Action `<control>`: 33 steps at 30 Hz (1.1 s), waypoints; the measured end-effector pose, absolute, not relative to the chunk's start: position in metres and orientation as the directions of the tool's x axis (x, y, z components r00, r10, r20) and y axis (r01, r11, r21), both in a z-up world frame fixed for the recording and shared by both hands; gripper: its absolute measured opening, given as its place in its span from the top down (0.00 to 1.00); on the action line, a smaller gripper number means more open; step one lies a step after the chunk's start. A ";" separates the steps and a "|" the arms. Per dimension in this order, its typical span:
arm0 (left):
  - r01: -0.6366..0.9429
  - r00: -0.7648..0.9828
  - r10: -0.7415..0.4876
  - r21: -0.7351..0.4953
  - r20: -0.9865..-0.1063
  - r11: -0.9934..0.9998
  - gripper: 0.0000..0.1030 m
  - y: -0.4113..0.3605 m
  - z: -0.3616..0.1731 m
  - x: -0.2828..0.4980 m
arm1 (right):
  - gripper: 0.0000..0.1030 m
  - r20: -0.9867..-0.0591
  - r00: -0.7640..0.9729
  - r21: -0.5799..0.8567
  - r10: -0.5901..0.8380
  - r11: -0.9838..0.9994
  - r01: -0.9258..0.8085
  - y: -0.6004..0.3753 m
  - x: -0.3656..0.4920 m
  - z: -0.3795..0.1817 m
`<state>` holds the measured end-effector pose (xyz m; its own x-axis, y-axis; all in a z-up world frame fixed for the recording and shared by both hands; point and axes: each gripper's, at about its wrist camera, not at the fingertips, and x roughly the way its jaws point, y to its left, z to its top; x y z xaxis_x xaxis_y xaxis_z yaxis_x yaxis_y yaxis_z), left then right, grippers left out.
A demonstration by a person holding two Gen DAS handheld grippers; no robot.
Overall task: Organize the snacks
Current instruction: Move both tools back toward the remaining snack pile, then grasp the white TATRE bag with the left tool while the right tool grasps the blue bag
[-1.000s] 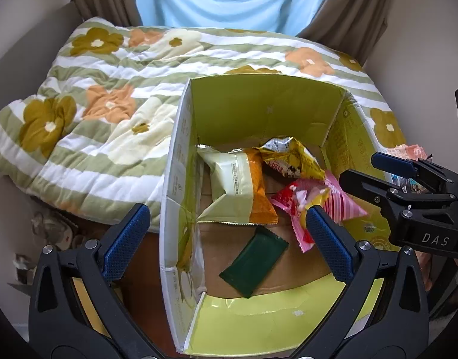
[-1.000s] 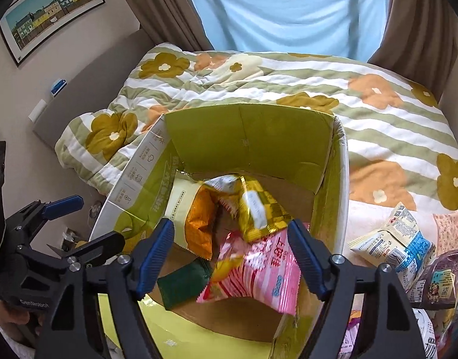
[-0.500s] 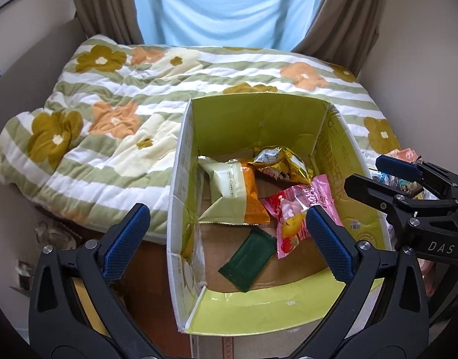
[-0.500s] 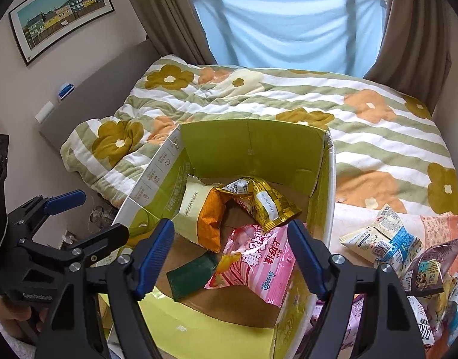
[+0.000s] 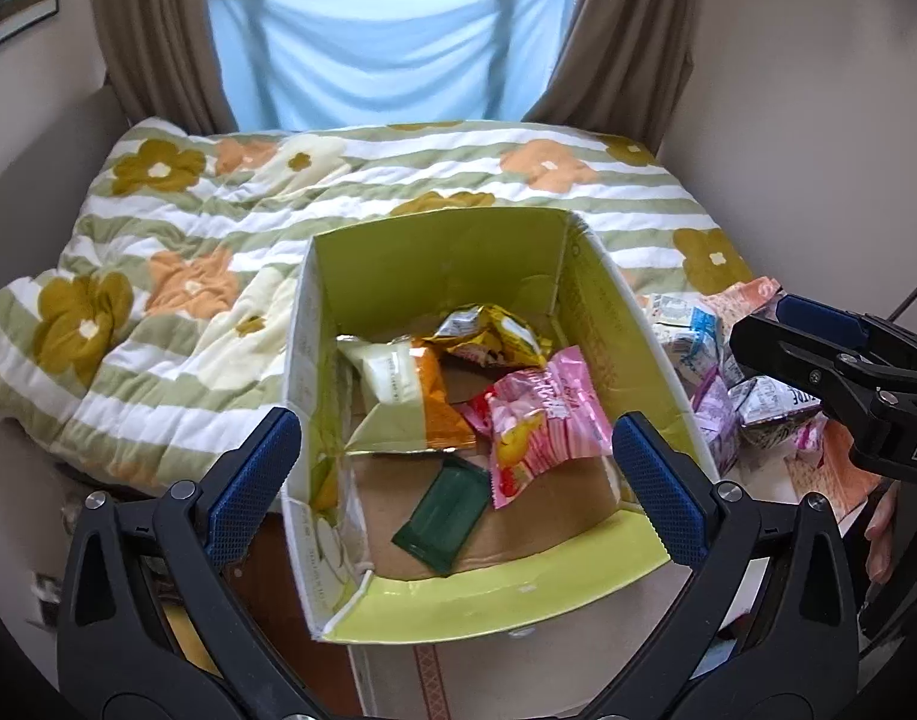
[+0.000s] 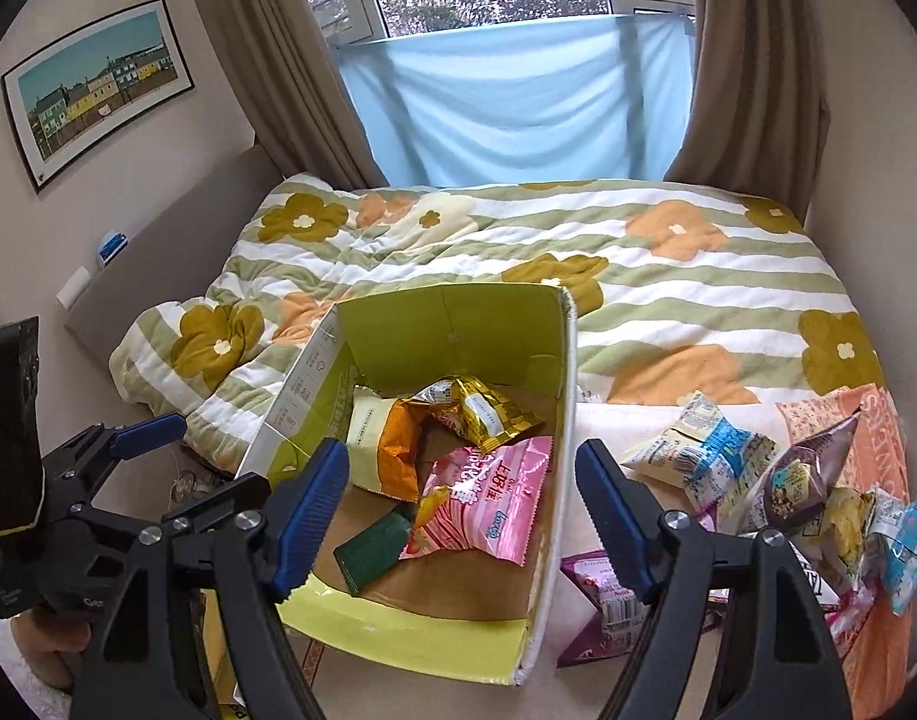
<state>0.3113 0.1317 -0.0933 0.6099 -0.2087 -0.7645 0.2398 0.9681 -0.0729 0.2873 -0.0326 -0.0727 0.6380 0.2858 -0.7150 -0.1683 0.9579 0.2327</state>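
Observation:
A green-lined cardboard box (image 5: 584,324) (image 6: 446,324) stands open at the bed's foot. In it lie a pink snack bag (image 5: 542,420) (image 6: 488,504), a gold bag (image 5: 494,342) (image 6: 488,414), a cream-and-orange bag (image 5: 404,390) (image 6: 386,444) and a dark green packet (image 5: 446,516) (image 6: 374,552). My left gripper (image 5: 452,480) is open and empty above the box's near end. My right gripper (image 6: 464,516) is open and empty above the box. A heap of loose snack bags (image 6: 776,480) (image 5: 716,372) lies to the right of the box.
A bed with a flowered green-striped quilt (image 5: 218,228) (image 6: 668,276) lies behind the box. Brown curtains and a blue cloth hang over the window (image 6: 506,96). A framed picture (image 6: 98,84) hangs on the left wall.
Both grippers have pulled back and up from the box, so it looks smaller. The pink bag, in the air a second ago, now lies flat in the box.

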 end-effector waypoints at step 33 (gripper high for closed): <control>0.638 0.475 -0.133 0.236 -0.870 0.733 0.00 -0.226 -0.179 0.271 | 0.09 -0.821 0.563 0.185 0.089 0.976 0.116 -0.359 0.203 -0.134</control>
